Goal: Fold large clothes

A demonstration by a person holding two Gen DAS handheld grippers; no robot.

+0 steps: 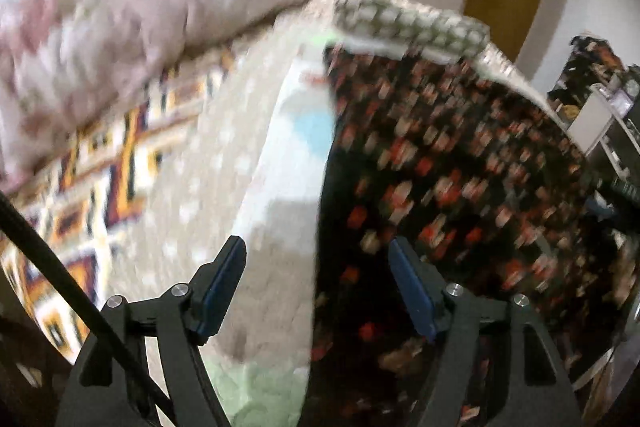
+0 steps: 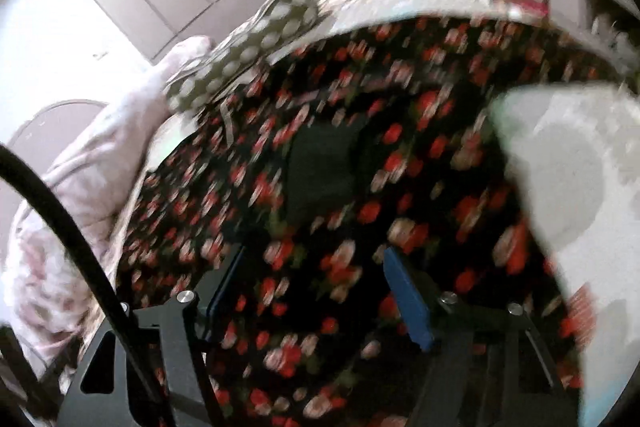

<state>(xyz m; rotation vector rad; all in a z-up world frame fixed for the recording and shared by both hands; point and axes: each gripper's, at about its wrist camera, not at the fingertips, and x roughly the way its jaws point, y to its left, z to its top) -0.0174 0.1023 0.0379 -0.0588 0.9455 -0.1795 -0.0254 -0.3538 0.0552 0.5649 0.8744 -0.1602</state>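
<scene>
Both the left claw [image 1: 316, 291] and right claw [image 2: 312, 291] stand wide open, gripping nothing, over the black floral garment [image 2: 320, 155] spread on the bed [image 1: 224, 147], frames blurred.

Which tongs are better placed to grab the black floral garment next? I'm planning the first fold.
Probably the right tongs: open, with the black floral garment filling the gap between the fingers. The left tongs, also open, straddle its edge, half over the bedding.
</scene>
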